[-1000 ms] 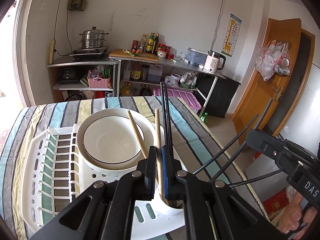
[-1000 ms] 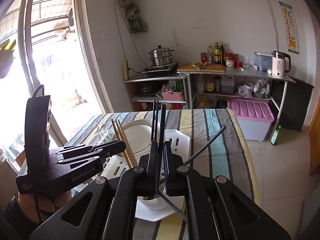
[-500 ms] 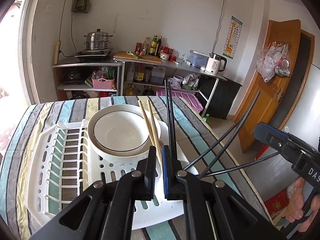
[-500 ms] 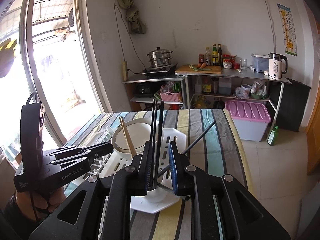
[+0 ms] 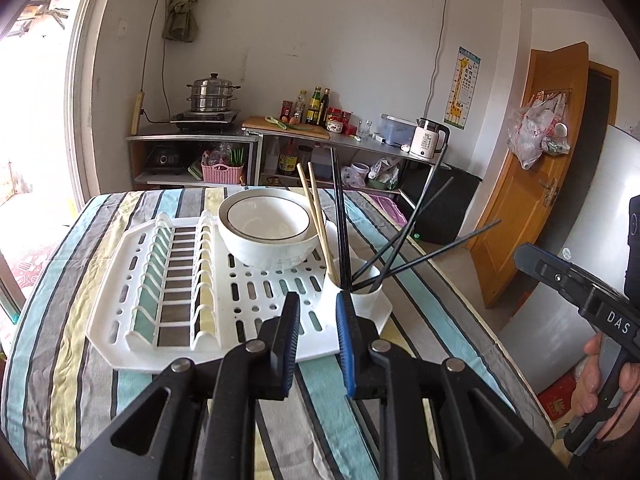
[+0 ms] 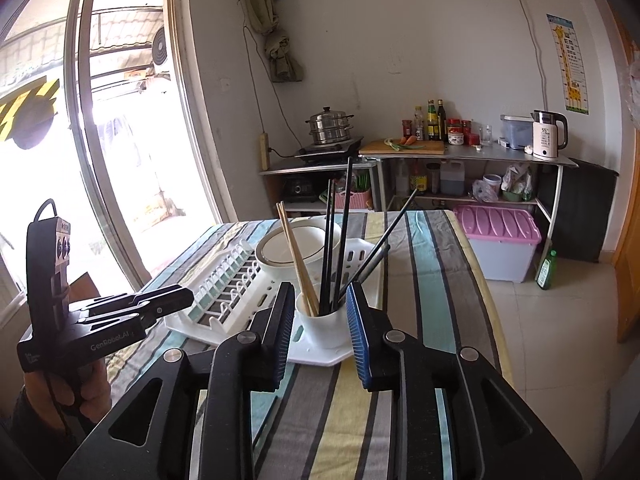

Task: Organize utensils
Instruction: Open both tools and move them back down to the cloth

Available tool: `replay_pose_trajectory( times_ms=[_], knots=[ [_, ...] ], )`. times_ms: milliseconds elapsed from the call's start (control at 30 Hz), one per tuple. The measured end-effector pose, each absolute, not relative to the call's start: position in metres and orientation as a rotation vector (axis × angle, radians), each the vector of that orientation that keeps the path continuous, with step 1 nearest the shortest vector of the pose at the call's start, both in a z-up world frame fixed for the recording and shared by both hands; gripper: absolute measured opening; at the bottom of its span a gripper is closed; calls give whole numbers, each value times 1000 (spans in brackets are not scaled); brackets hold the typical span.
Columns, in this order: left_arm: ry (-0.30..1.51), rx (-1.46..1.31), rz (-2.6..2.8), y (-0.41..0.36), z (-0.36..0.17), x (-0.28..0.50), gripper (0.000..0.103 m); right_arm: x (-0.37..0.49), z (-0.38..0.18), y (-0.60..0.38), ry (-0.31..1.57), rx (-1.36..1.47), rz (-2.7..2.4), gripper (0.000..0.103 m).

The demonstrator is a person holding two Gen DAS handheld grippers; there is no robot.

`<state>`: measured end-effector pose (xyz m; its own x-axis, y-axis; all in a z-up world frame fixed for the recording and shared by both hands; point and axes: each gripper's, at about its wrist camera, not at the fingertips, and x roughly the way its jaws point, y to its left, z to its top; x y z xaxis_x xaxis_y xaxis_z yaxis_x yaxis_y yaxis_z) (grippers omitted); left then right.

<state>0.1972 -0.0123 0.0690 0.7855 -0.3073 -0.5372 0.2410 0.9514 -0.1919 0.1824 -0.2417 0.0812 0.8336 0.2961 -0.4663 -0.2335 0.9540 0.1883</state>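
A white utensil cup [image 5: 368, 300] stands at the near right corner of the white drying rack [image 5: 132, 336]. It holds two wooden chopsticks [image 5: 314, 216] and several black chopsticks [image 5: 404, 228], some upright, some leaning right. My left gripper [image 5: 316, 308] hangs just short of the cup, its jaws opening with nothing between them. In the right wrist view the same cup [image 6: 324, 328] sits just past my right gripper [image 6: 320, 300], whose jaws are also opening and touch nothing. A white bowl [image 5: 264, 240] rests on the rack behind the cup.
The rack lies on a striped tablecloth [image 5: 60, 300]; the table's right edge drops to the floor. A person's hand holds the left gripper [image 6: 176, 304] at the left. A kitchen shelf [image 6: 460, 152], a pink-lidded box [image 6: 500, 228] and a wooden door [image 5: 532, 168] stand beyond.
Both grippers were shut on chopsticks over the cup. They have let go, opened and drawn back toward me; the chopsticks now stand in the cup.
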Motion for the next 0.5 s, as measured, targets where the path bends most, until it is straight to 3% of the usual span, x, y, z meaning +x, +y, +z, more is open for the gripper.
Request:
replay_pose_trajectory(
  times_ms=[500],
  knots=[
    [596,-85,-251,7,37,109,20,113,45,-236,572,142,296,28]
  ],
)
